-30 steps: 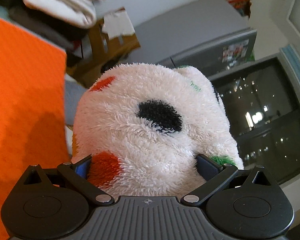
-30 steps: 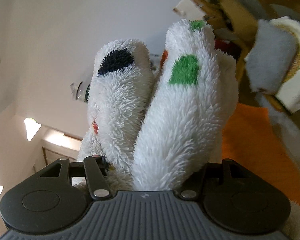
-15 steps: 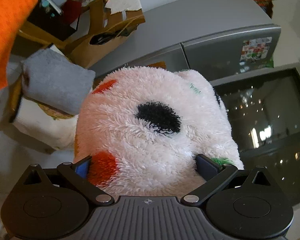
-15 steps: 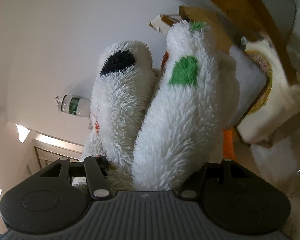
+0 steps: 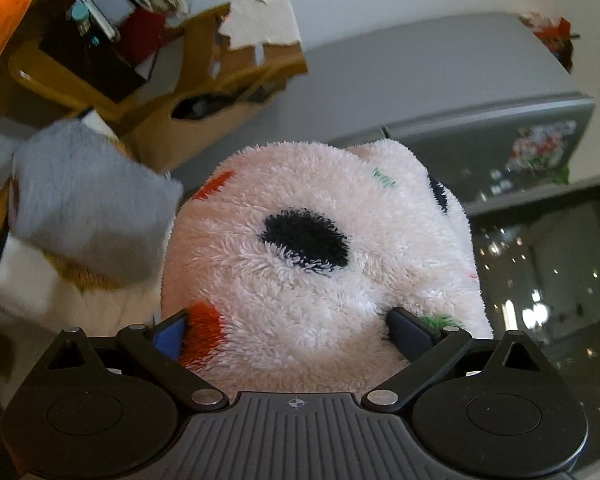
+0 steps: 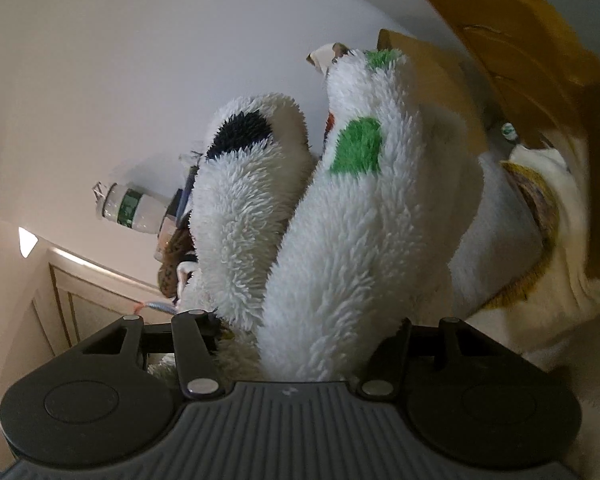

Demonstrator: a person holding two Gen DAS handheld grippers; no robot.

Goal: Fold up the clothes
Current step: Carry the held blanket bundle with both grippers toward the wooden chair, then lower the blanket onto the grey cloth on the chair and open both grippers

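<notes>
The fleece garment (image 5: 312, 264), white with black, orange and green spots, is held off any surface between both grippers and fills the middle of each wrist view. The left gripper (image 5: 296, 330) is clamped on a thick bundle of the fleece; the blue pad (image 5: 168, 336) on one side and the dark pad (image 5: 410, 330) on the other are pressed into the pile. The right gripper (image 6: 296, 344) is closing, with two upright folds of the same fleece (image 6: 340, 220) between its jaws; its fingertips are hidden by the pile, but the fabric is gripped.

Beside the garment in the left view, a folded grey cloth (image 5: 84, 204) is stacked on a white one. A cardboard box (image 5: 216, 92) and a grey refrigerator (image 5: 480, 104) are seen behind. In the right view, a bottle (image 6: 134, 208) is seen against the white wall.
</notes>
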